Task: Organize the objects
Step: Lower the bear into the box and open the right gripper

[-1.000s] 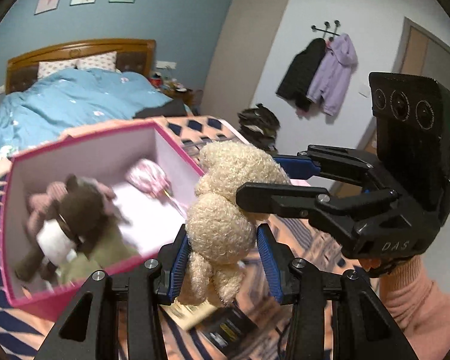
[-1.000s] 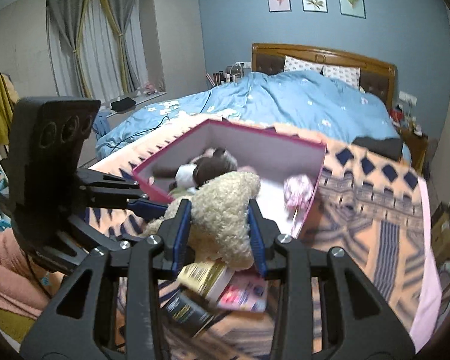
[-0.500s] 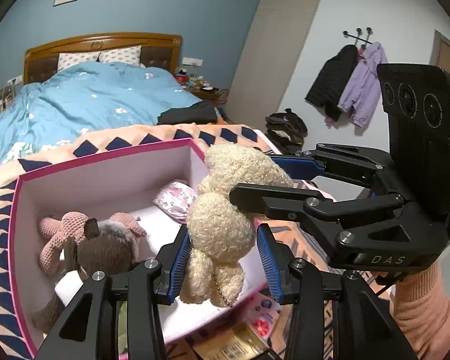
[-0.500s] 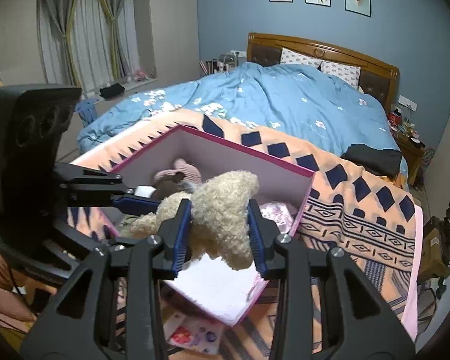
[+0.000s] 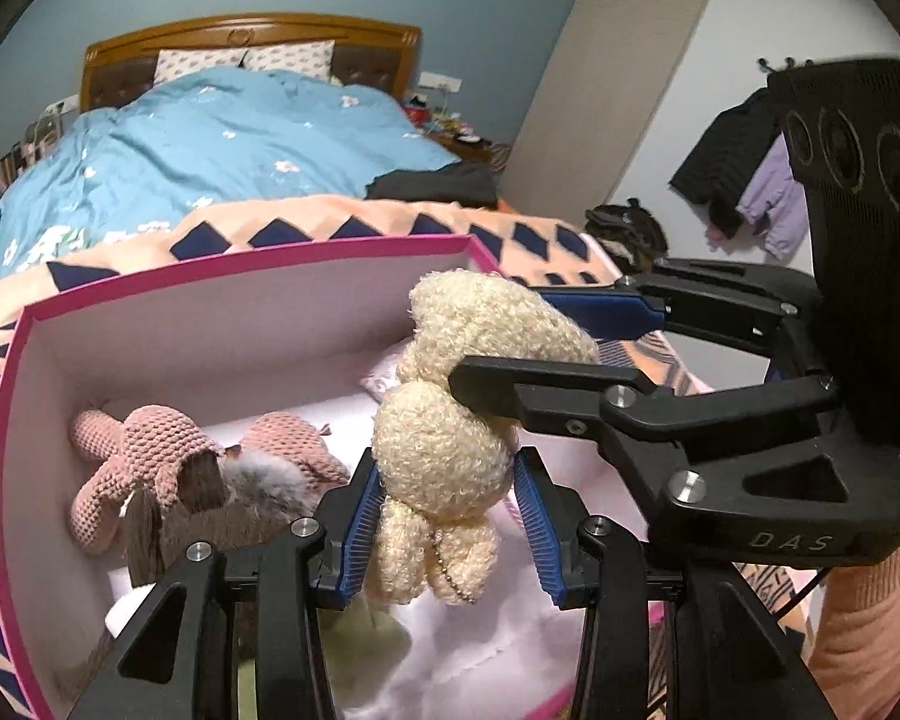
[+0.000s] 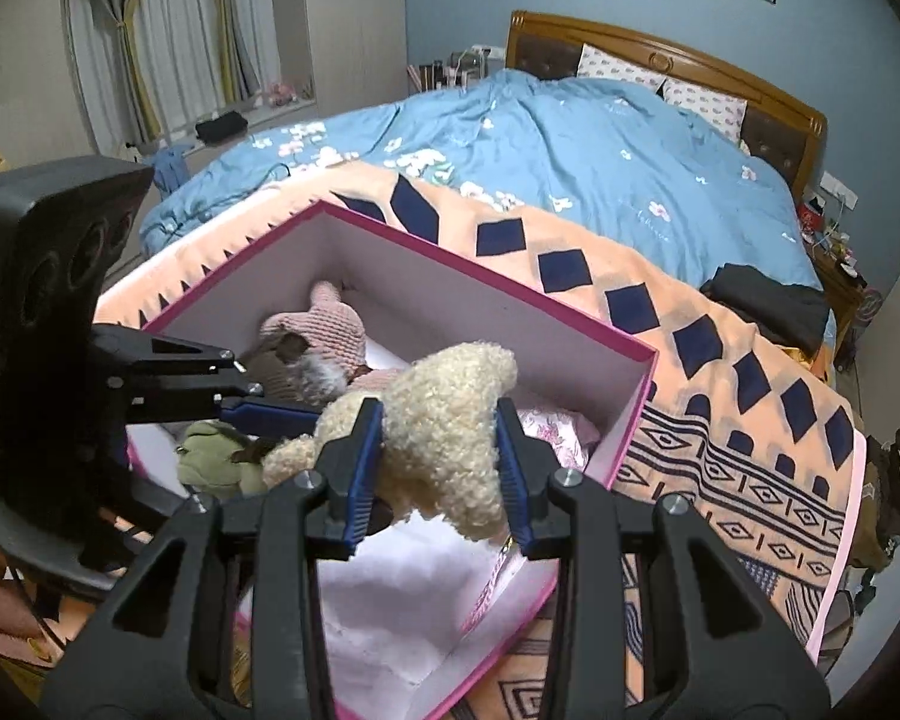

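Observation:
A cream curly plush bear (image 5: pixel 444 450) hangs over the inside of an open pink box (image 5: pixel 240 252). My left gripper (image 5: pixel 447 516) is shut on its lower body. My right gripper (image 6: pixel 438 462) is shut on its head (image 6: pixel 450 414); it also shows in the left wrist view (image 5: pixel 564 336). The pink box (image 6: pixel 492 276) holds a pink crocheted toy (image 5: pixel 144 450), a brown furry toy (image 5: pixel 210 516), a green plush (image 6: pixel 207 462) and a small pink floral pouch (image 6: pixel 546 432).
The box lies on an orange blanket with navy diamonds (image 6: pixel 720 360) at the foot of a bed with a blue duvet (image 6: pixel 570 144). Dark clothes (image 6: pixel 768 300) lie on the bed. Coats (image 5: pixel 744 180) hang on the right wall.
Both grippers have carried the bear from beside the box's near edge to over its inside. The books and packets seen below earlier are out of view.

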The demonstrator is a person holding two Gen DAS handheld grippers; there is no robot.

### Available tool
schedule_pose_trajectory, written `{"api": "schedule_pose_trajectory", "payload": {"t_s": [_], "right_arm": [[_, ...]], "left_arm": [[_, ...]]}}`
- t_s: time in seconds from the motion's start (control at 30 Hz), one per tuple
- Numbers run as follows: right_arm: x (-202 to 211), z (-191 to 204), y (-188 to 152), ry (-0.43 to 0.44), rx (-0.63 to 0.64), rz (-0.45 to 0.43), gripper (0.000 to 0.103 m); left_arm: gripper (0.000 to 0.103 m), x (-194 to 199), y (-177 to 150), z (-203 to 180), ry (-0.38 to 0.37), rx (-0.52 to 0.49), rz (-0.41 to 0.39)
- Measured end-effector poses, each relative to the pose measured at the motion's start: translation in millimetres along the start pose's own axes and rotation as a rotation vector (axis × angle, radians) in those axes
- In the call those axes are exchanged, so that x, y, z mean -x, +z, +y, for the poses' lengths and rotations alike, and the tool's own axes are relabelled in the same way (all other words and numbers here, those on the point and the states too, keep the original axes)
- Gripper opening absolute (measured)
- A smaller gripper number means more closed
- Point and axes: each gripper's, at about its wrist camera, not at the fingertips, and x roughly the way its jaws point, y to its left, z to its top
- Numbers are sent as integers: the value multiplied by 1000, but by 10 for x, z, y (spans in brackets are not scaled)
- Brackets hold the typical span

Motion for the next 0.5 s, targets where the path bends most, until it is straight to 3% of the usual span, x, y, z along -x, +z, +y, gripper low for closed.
{"api": "schedule_pose_trajectory", "payload": {"t_s": [0.1, 0.33, 0.5], "right_arm": [[-155, -55, 56, 0, 2, 32, 39], [-455, -209, 198, -108, -20, 79, 39], [-484, -391, 216, -76, -119, 54, 41]], "left_arm": [[44, -102, 46, 51, 24, 28, 35], [44, -275, 99, 82, 78, 44, 97], [46, -274, 83, 70, 91, 30, 93]]}}
